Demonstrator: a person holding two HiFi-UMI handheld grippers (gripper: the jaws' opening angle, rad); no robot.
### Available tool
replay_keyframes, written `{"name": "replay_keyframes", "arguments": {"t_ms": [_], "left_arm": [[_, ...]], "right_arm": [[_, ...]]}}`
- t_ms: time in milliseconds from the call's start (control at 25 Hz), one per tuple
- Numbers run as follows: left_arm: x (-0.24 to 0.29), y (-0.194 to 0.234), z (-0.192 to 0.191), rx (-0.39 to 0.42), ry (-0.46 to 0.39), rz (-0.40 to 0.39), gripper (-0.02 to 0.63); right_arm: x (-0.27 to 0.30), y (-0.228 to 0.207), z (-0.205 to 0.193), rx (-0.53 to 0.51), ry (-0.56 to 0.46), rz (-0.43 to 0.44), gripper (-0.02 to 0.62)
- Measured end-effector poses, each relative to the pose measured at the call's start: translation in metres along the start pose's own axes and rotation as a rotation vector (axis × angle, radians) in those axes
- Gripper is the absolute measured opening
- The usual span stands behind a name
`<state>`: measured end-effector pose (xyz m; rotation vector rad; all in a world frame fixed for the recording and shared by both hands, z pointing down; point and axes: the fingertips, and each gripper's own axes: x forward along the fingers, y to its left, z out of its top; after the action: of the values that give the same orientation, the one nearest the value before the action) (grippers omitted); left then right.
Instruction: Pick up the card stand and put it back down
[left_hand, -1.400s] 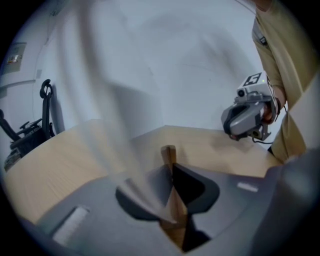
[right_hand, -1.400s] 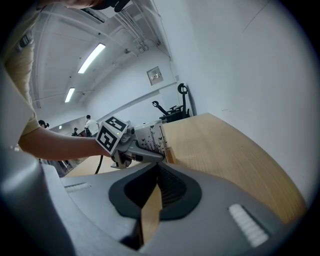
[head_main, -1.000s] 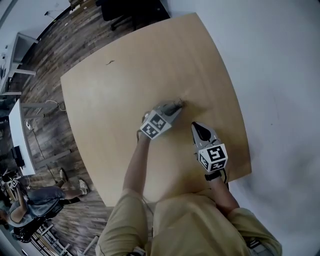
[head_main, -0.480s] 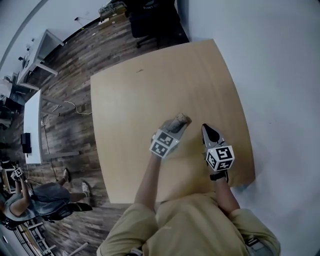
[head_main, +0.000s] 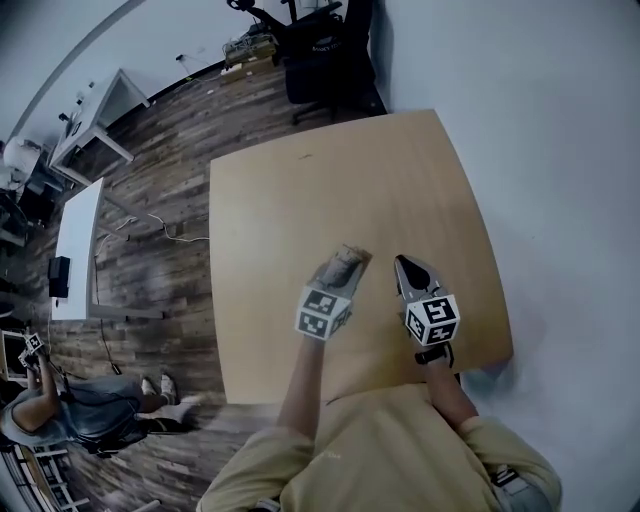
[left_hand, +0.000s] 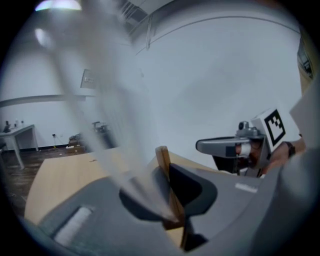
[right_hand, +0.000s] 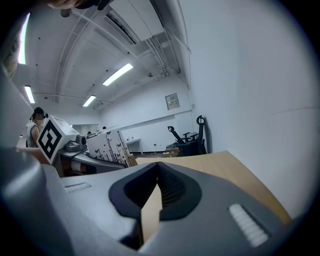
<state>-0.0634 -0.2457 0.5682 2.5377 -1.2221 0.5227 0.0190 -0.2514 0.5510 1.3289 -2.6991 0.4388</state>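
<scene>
The card stand (head_main: 354, 256) is a small wooden block with a clear sheet standing in it. My left gripper (head_main: 345, 263) is shut on it over the middle of the wooden table (head_main: 290, 210). In the left gripper view the block (left_hand: 162, 159) sits wedged between the grey jaws of the left gripper (left_hand: 167, 172), and the clear sheet (left_hand: 97, 100) rises blurred to the upper left. The stand looks lifted a little off the table. To the right, my right gripper (head_main: 401, 264) hovers over the table, its jaws shut with nothing in them, their tips meeting in the right gripper view (right_hand: 158, 165).
The table's right edge (head_main: 490, 270) runs along a pale wall. A black office chair (head_main: 325, 50) stands beyond the far edge. A white desk (head_main: 75, 250) and a person (head_main: 60, 420) are on the wood floor at the left.
My left gripper has drawn back toward the person with the card stand in it, lifting it from the table. The right gripper has stayed about where it was. The head view has shifted.
</scene>
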Motion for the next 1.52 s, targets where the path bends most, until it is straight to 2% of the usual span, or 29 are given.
{"name": "replay_keyframes", "arguments": {"t_ms": [280, 680, 1040, 1320, 1520], "left_arm": [[-0.081, 0.000, 0.020, 0.020, -0.156, 0.136, 0.040], [-0.151, -0.010, 0.016, 0.036, -0.346, 0.300, 0.040], [-0.187, -0.025, 0.013, 0.039, -0.415, 0.310, 0.039], [-0.191, -0.035, 0.009, -0.015, -0.405, 0.356, 0.040], [-0.192, -0.052, -0.004, -0.060, -0.350, 0.421, 0.038]], "right_arm": [[-0.021, 0.060, 0.029, -0.062, -0.061, 0.023, 0.006], [-0.053, 0.111, 0.034, -0.119, -0.113, 0.021, 0.006], [-0.076, 0.138, 0.030, -0.146, -0.100, 0.027, 0.006], [-0.089, 0.148, 0.026, -0.173, -0.060, 0.102, 0.006], [-0.095, 0.141, 0.023, -0.119, -0.036, 0.155, 0.006]]}}
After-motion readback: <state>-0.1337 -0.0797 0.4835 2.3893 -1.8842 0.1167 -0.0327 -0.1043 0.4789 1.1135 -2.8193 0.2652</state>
